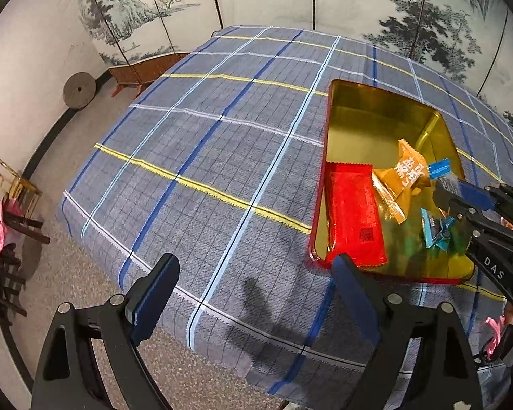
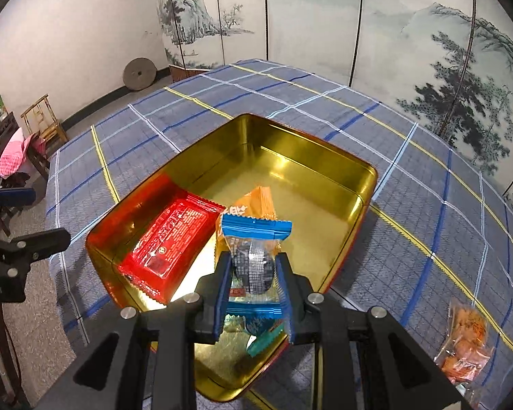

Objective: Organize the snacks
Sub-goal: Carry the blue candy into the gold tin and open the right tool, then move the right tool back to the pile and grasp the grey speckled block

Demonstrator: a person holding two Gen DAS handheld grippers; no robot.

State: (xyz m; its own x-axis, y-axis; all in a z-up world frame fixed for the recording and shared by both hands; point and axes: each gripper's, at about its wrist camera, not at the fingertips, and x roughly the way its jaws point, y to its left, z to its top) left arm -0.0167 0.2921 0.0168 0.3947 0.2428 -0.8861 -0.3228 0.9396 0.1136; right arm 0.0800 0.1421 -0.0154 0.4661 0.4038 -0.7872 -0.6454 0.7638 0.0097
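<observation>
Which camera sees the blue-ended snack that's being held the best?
The right wrist view: the blue-ended snack sits front and centre, pinched in the right gripper. The left wrist view shows it small at the right edge, partly hidden by that gripper.

Glossy gold metal tin (image 2: 325,167) — shiny plastic wrappers (image 2: 174,239) — matt woven checked tablecloth (image 1: 201,157)

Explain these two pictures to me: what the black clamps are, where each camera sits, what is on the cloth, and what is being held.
A person holds a two-finger clamp in each hand, each carrying a camera that looks along its fingers. The left picture shows the left hand-held gripper open and empty above the checked tablecloth. The right picture shows the right hand-held gripper shut on a blue-ended snack packet over a gold tin. The tin already holds a red packet, an orange packet and another blue packet. A clear bag of orange snacks lies outside it.
</observation>
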